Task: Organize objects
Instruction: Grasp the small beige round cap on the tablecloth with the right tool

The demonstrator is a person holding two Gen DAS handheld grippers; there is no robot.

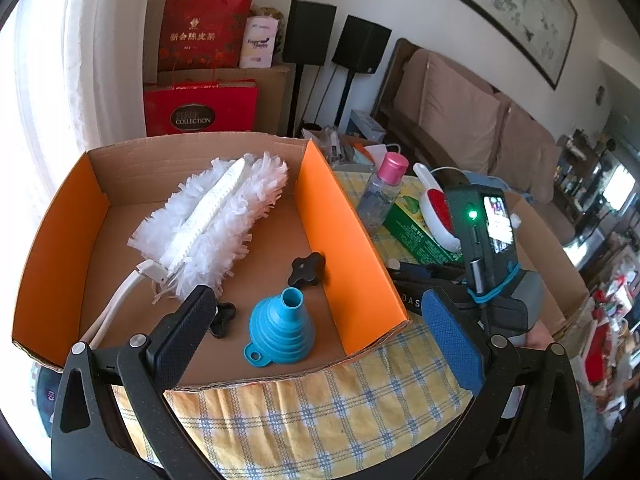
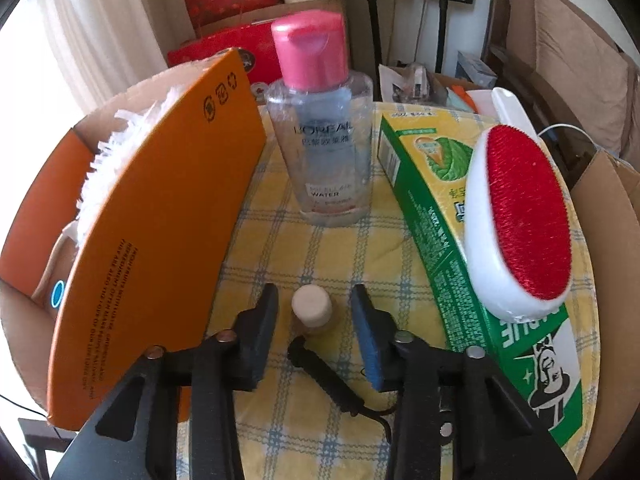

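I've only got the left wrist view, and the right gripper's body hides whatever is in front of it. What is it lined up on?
Observer: A small beige-capped bottle sits between the right gripper's open fingers, with a gap on each side.
Operator: What does the pink-capped bottle's label say?
Observer: The pink-capped bottle reads L'Oreal, with "water" lower down.
Operator: Anything under the gripper?
Observer: A black cable lies on the checked cloth just behind the small bottle.
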